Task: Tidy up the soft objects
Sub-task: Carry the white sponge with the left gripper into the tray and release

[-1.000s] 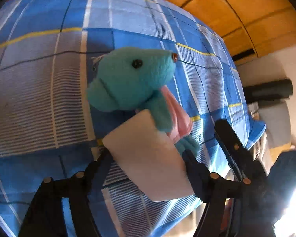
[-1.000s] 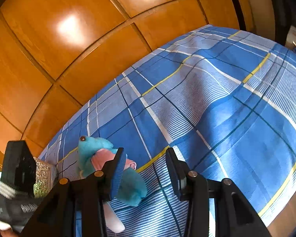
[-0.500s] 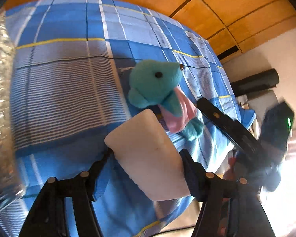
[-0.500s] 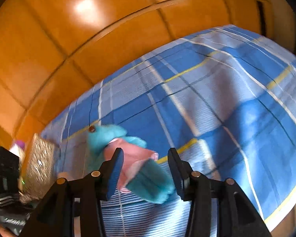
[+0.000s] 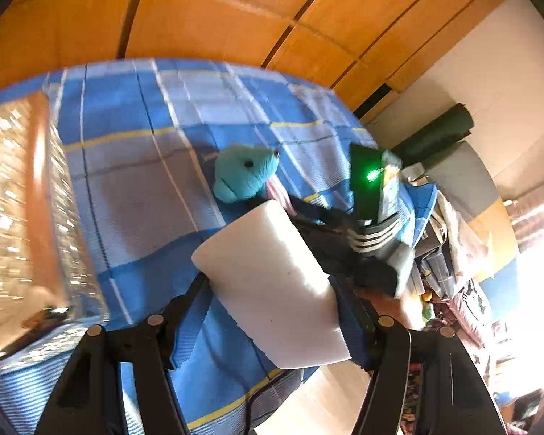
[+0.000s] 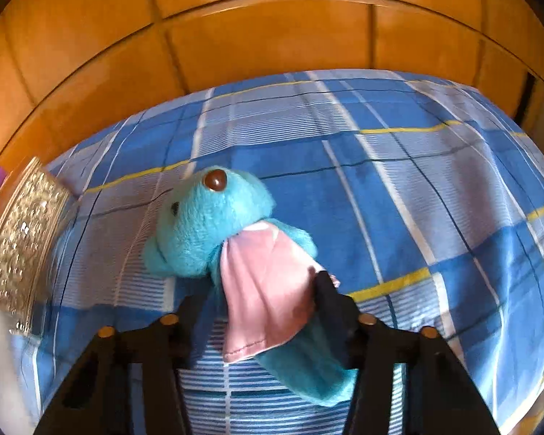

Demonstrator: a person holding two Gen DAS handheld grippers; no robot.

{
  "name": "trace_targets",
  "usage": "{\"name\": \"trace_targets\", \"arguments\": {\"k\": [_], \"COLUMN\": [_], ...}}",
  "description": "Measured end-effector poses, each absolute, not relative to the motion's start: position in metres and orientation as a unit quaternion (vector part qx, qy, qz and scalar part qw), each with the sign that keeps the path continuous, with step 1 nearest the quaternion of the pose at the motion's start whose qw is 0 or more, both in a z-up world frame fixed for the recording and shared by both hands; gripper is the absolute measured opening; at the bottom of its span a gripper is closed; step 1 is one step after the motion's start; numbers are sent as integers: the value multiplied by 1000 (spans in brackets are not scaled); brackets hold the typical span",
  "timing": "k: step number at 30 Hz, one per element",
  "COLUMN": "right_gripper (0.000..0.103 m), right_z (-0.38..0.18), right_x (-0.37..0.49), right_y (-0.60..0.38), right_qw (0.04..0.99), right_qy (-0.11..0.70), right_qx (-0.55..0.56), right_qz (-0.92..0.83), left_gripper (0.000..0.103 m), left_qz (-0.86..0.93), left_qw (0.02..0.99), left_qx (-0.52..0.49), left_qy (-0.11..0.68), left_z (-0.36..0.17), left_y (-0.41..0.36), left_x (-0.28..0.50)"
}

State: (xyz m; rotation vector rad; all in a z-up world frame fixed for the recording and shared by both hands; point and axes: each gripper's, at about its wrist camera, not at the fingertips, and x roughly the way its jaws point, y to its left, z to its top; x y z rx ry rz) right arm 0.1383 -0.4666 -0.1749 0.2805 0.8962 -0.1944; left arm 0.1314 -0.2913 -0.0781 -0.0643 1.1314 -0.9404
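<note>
A turquoise plush animal (image 6: 214,224) in a pink cloth (image 6: 268,282) lies on the blue plaid bedspread (image 6: 399,195). My right gripper (image 6: 261,293) is open, its jaws on either side of the toy's body. My left gripper (image 5: 272,282) is shut on a white foam block (image 5: 272,282) and holds it above the bed. In the left wrist view the plush (image 5: 244,177) lies beyond the block, with the right gripper's body and its green light (image 5: 373,175) beside it.
A glittery silver box stands at the left on the bed (image 5: 29,210), also in the right wrist view (image 6: 21,246). Wooden wardrobe panels (image 6: 272,43) rise behind the bed. Clutter and a dark roll (image 5: 439,134) lie past the bed's right edge.
My right gripper has moved in on the plush, which now sits between its jaws. My left gripper has pulled back and left with the white block, so the silver box shows.
</note>
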Motion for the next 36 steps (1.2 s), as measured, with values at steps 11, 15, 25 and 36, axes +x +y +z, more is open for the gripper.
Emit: {"name": "trace_targets", "arguments": {"k": [11,15,25,36], "right_gripper": [44,37,35,35], "right_z": [-180,-175,-154,-119], "right_x": [126,123,105,79], "right_y": [-472,-471,-453,-422], "right_qw": [898,895,896,904], "right_qy": [363,359,336,302], "right_qx": [203,211,239,262], "right_qz": [-145,-163,-167,-148], "left_gripper": [67,68,69,69], "left_qz": [-443,-430,-340,-265], "left_qw": [780,793,828,809], "left_qx": [-53,-63,-71,17], "left_qy": [438,428,441,524], "left_z": [-8,3,-9,-86], "left_y": [-213,-169,-54,-7], "left_x": [114,115,156,201]}}
